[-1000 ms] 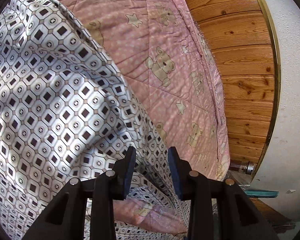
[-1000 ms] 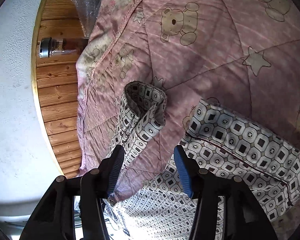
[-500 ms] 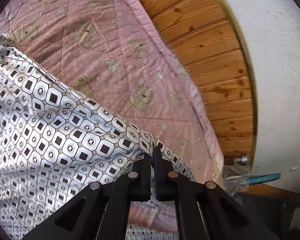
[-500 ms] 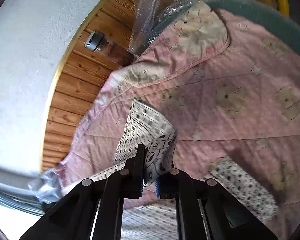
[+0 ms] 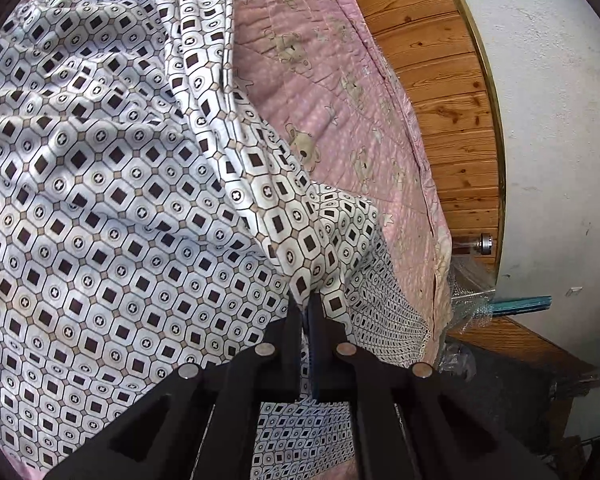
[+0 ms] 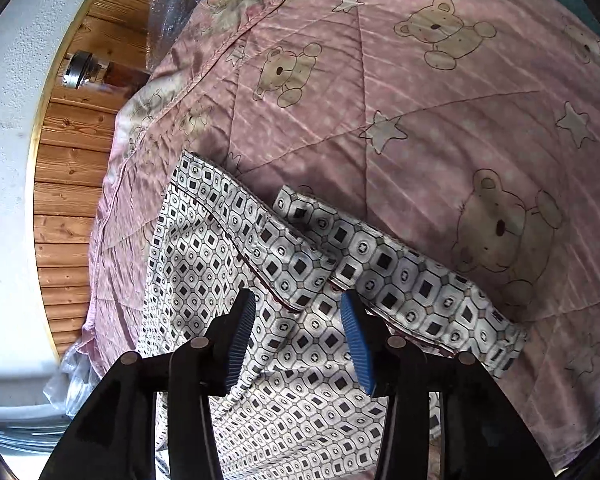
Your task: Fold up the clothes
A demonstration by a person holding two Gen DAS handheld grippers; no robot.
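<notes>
A white garment (image 5: 112,184) printed with dark squares and rings lies on a pink quilt (image 5: 332,92) with bears and stars. In the left wrist view my left gripper (image 5: 308,300) is shut on a bunched fold of that garment, which rises in a ridge away from the jaws. In the right wrist view the garment (image 6: 236,248) lies flat, its collar (image 6: 400,276) laid across the quilt (image 6: 420,92). My right gripper (image 6: 298,306) stands open just above the cloth near the collar, blue pads (image 6: 356,340) showing, nothing between them.
A wooden floor (image 5: 444,92) and a white wall (image 5: 556,128) border the quilt's edge. A metal-capped cylinder (image 6: 80,74) and clear bubble wrap (image 6: 172,4) sit by the quilt's corner. A teal strip (image 5: 520,304) lies near the wall.
My right gripper was shut on a rolled sleeve; it has let go and now stands open over the flat cloth. My left gripper stays shut on the garment and has pulled it up and over.
</notes>
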